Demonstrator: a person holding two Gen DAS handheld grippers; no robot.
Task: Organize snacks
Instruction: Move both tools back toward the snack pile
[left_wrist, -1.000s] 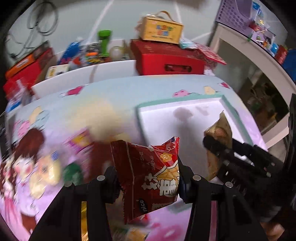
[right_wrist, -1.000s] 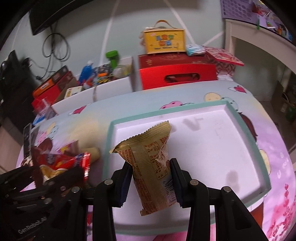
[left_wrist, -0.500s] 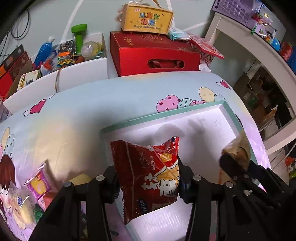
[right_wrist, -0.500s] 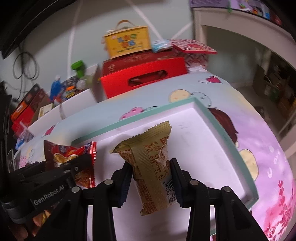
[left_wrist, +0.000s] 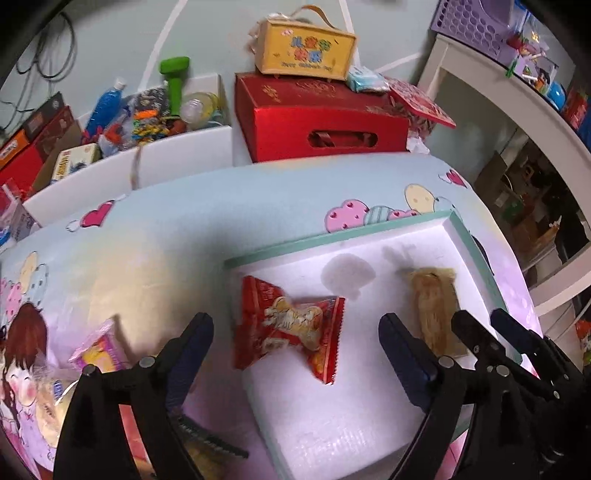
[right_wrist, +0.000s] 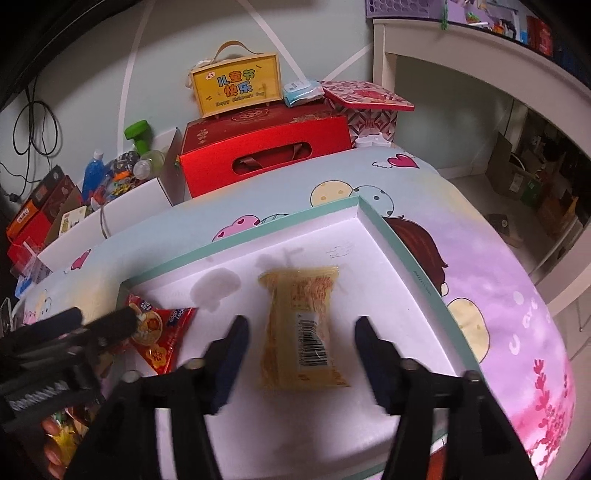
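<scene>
Both snacks are down in the white tray now. The red packet lies near the tray's left edge, the yellow packet further right, well apart from each other. The left tool is spread wide with nothing in it, hanging right over the red packet, and the right tool is just as wide and empty, straddling the yellow one.

What I'd worry about: those fingers are low and close on either side of each packet, so pulling back at an angle could catch a crinkly edge and drag it. The red one sits close enough to the rim that a nudge might flip it over onto the counter. The two tools are also crowding each other over the tray, so a bump looks possible. More snacks wait on the counter at left, like the pink packet, so reaching across could sweep something.
</scene>
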